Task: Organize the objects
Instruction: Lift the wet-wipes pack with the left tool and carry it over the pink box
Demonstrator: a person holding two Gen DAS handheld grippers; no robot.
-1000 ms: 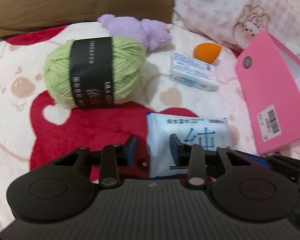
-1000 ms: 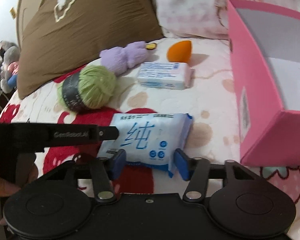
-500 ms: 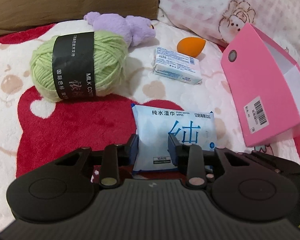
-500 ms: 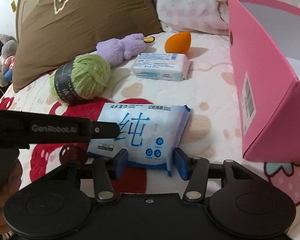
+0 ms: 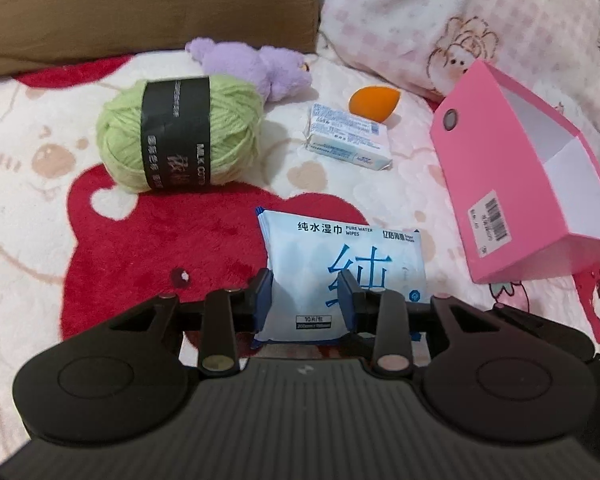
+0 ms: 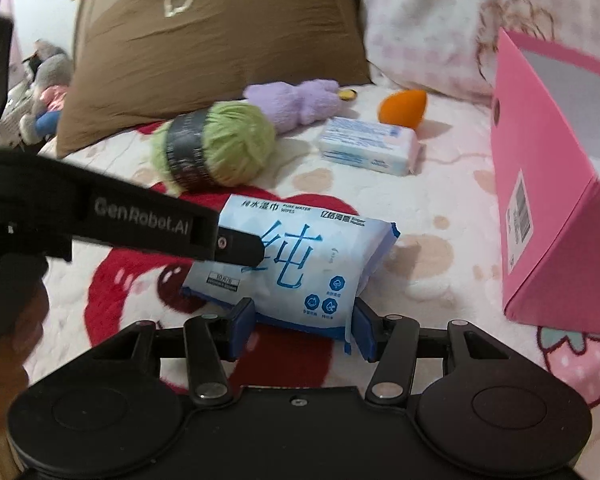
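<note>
A light blue wet-wipes pack (image 5: 340,264) lies on the bed blanket and also shows in the right wrist view (image 6: 300,264). My left gripper (image 5: 306,298) is shut on the wet-wipes pack at its near left corner. My right gripper (image 6: 302,328) is open, its fingers on either side of the pack's near right end. The left gripper shows in the right wrist view (image 6: 236,246) reaching in from the left. An open pink box (image 5: 516,184) stands on the right, also in the right wrist view (image 6: 556,184).
On the blanket beyond lie a green yarn ball (image 5: 180,132), a purple plush toy (image 5: 252,64), a small white-blue pack (image 5: 348,136) and an orange sponge (image 5: 374,98). A brown pillow (image 6: 204,40) and a pink patterned pillow (image 5: 440,20) line the back.
My left gripper has moved forward onto the wet-wipes pack and closed on its corner. The right gripper has edged closer around the pack's near end.
</note>
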